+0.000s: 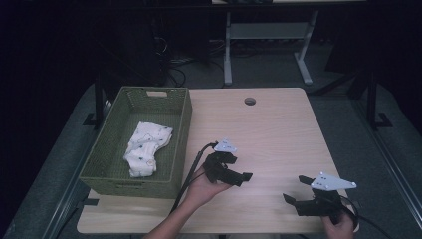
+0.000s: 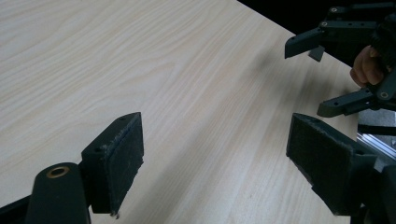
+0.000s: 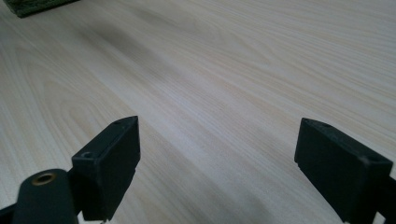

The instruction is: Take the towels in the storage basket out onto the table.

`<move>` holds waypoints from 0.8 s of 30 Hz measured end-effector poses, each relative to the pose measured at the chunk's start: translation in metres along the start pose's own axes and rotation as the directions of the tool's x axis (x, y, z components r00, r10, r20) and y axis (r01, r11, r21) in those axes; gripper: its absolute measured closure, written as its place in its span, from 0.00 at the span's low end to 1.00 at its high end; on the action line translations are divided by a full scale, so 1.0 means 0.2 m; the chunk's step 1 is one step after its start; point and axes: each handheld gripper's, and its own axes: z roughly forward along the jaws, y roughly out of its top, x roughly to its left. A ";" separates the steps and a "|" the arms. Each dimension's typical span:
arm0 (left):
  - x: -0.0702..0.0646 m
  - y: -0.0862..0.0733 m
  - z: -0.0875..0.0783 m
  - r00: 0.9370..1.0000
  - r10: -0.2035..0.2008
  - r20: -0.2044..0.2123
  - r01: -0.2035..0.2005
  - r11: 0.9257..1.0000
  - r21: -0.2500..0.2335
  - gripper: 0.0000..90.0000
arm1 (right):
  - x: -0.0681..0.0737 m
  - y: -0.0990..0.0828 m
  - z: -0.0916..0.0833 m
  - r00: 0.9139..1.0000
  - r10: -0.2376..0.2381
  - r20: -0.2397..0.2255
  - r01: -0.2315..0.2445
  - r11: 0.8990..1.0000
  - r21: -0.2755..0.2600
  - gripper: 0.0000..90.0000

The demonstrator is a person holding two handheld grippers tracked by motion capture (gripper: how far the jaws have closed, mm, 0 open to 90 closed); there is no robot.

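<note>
left black two-jaw gripper (image 1: 238,175): jaws spread, empty, over bare light wooden table (image 1: 278,129) | right black two-jaw gripper (image 1: 293,191): jaws spread, empty, near table's front right edge | white patterned folded cloth (image 1: 146,148): lying inside green woven basket (image 1: 122,180), at table's left, apart from both grippers

Pale wooden table with a green basket on it

The table (image 1: 278,124) has a light wood-grain top with a round cable hole (image 1: 250,101) near its far edge. A green woven basket (image 1: 180,130) stands directly on its left part (its near end close to the front edge, its far end near the back), holding white patterned cloth (image 1: 146,148).
</note>
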 end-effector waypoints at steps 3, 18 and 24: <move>0.01 0.03 -0.04 1.000 0.002 0.004 -0.002 1.000 -0.013 0.21 | 0.00 0.00 0.00 1.000 0.002 -0.005 -0.002 1.000 0.008 0.16; 0.05 0.09 -0.14 1.000 -0.001 0.017 0.001 0.999 -0.037 0.20 | 0.00 0.00 0.00 1.000 0.000 -0.014 0.000 1.000 0.006 0.16; 0.08 0.13 -0.22 1.000 0.000 0.012 0.000 0.999 -0.047 0.20 | -0.01 -0.01 0.00 1.000 0.005 -0.013 -0.005 1.000 0.010 0.16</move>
